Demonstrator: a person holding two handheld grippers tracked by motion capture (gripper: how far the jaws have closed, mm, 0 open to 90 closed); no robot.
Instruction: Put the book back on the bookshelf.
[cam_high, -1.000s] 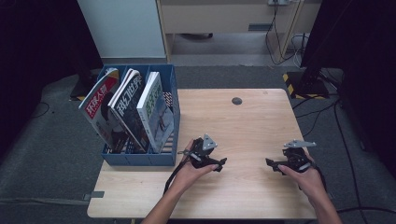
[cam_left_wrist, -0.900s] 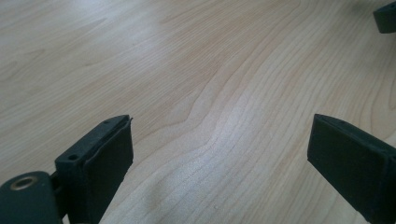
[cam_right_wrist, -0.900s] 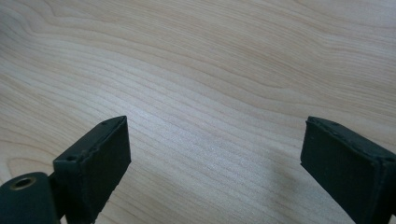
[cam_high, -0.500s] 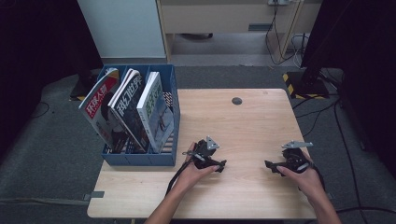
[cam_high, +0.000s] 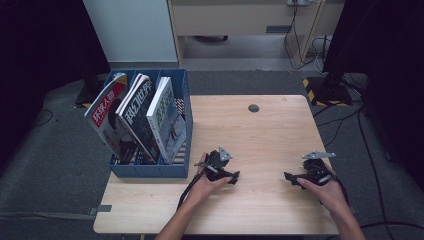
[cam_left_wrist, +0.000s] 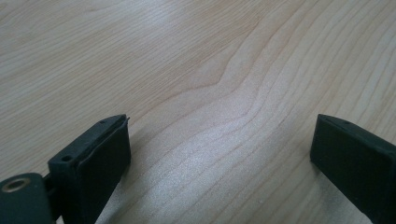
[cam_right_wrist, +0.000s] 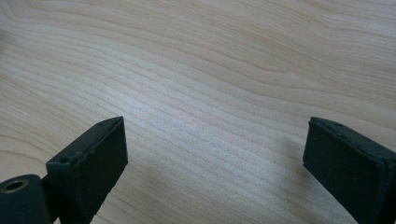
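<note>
Both claws released, empty, low over bare table (cam_high: 270, 130): left claw (cam_high: 202, 164) beside magazine rack (cam_high: 150, 170); right claw (cam_high: 291, 178) apart. Advice: approach magazine spine squarely, clamp firmly.

Pale wooden table (cam_high: 260, 135) with smooth, faintly sheened grain. Matt black gripper pads (cam_left_wrist: 100, 156), possibly rubber. Blue, plastic-looking file box (cam_high: 150, 170) holding glossy paper magazines (cam_high: 135, 117). Grey metal plate (cam_high: 318, 155) tops the right gripper (cam_high: 292, 178).
</note>
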